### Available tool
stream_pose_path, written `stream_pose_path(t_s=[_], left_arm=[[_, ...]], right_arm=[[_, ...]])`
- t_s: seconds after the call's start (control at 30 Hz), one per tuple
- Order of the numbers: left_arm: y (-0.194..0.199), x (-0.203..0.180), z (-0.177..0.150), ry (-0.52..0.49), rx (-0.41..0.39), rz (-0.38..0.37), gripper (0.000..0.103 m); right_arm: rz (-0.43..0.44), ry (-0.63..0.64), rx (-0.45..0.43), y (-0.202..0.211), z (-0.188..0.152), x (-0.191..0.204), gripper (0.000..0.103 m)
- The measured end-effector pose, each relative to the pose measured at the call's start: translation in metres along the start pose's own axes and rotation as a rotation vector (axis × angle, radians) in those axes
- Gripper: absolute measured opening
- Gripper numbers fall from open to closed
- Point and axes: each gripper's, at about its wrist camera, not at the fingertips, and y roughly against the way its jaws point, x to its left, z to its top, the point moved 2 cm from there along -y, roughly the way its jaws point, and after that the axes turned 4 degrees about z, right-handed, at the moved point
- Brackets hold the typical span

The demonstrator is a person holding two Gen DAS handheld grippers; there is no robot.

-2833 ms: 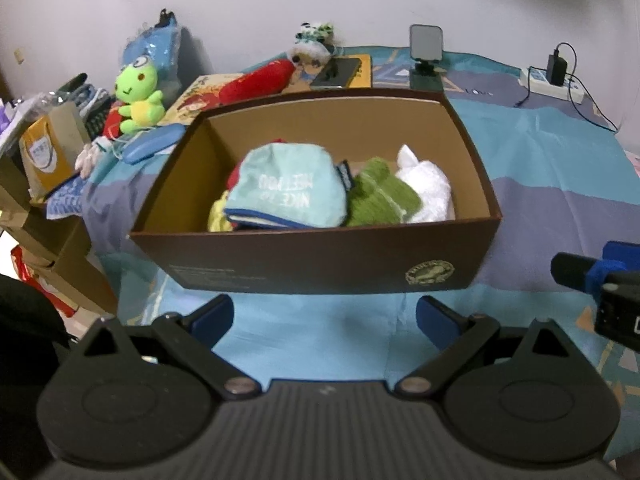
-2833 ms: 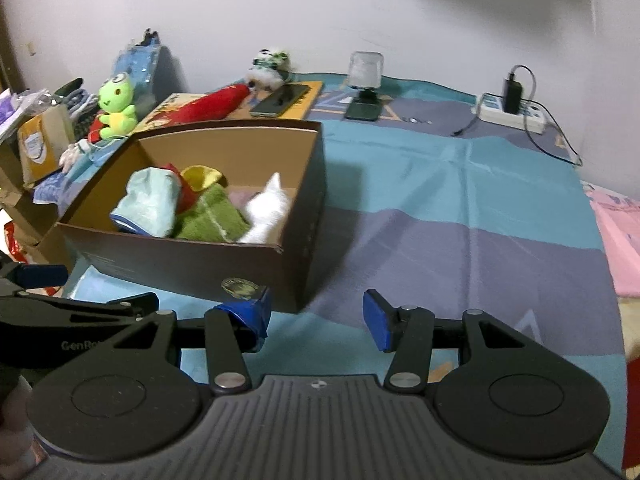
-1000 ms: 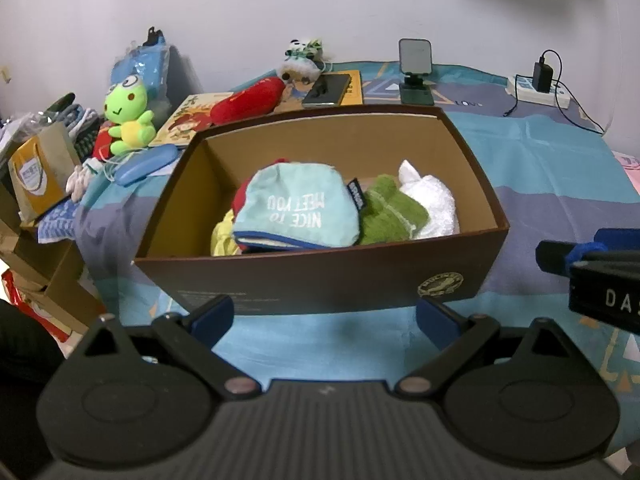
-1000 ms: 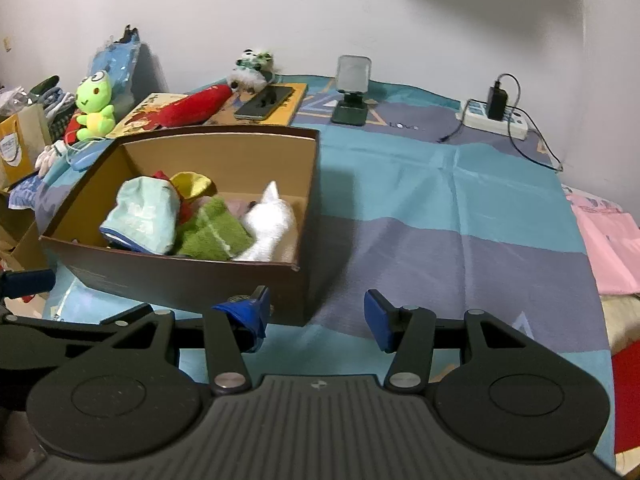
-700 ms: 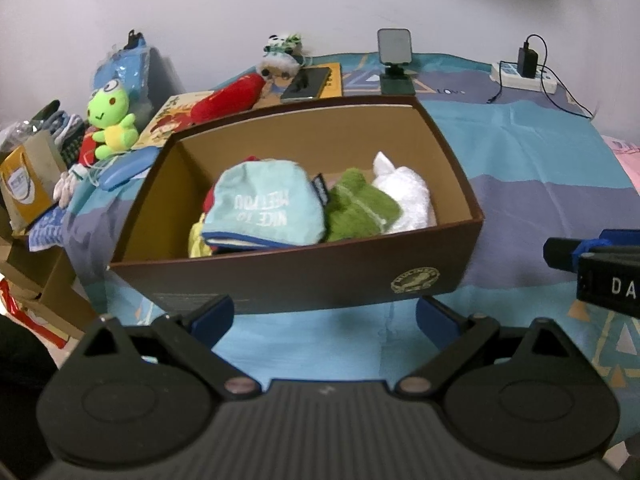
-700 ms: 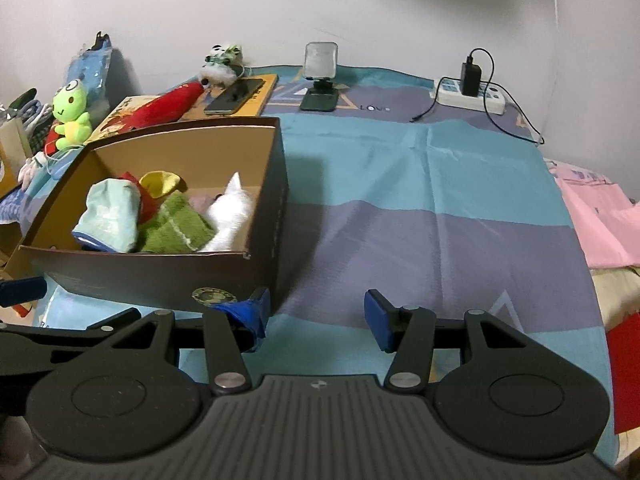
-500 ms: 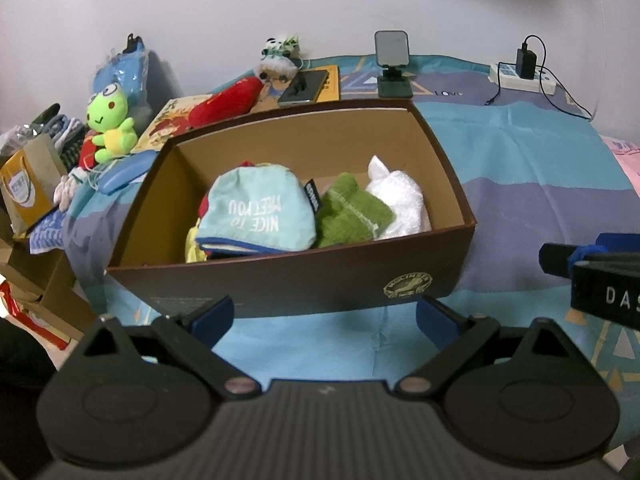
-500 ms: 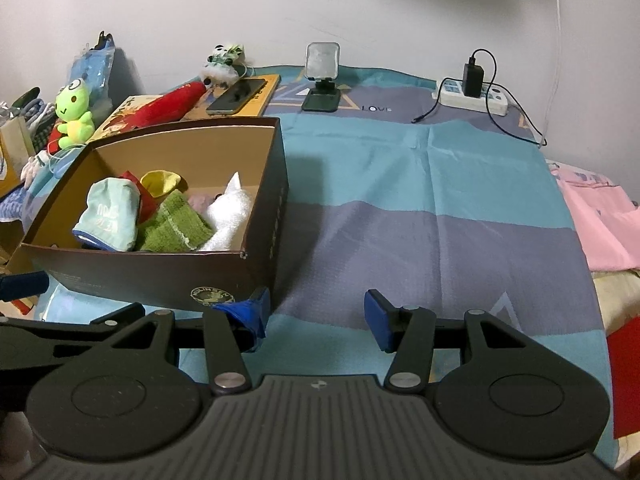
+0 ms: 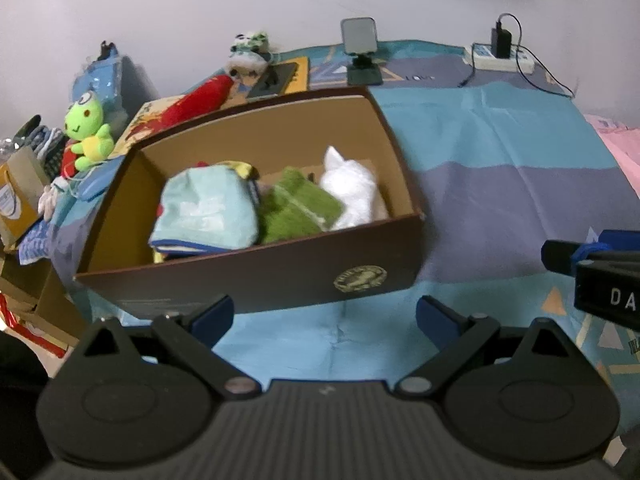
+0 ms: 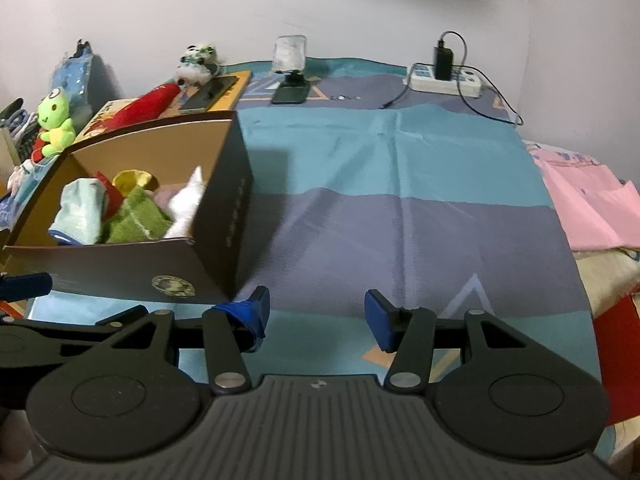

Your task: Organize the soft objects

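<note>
I'm holding the left hand-held gripper (image 9: pixel 324 318) and right hand-held gripper (image 10: pixel 316 318) wide open and empty before the brown box (image 9: pixel 256 276), its long axis lying left-right, soft items (image 9: pixel 256 210) sitting inside.

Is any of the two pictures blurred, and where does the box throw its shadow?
Left wrist view: blurred; the print on the light blue hat is unreadable. Right wrist view: sharper; the box throws a dark shadow rightward onto the blanket. Both bend at the edges.

Plain white wall (image 10: pixel 360 4), striped teal-purple cloth (image 10: pixel 400 184)
</note>
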Motion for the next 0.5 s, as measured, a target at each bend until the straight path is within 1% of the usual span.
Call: stream_pose_path(t_s=[0.23,0.5], left_arm=[[-0.003,-0.016,0.001,-0.023,0.013,-0.019,0.097],[-0.004,-0.019,0.007,-0.020,0.009,-0.013,0.097]], right_arm=[[-0.016,-0.011,0.001,0.000,-0.002,-0.012,0.037],[-0.010,-0.013,0.001,-0.001,0.001,-0.015,0.037]])
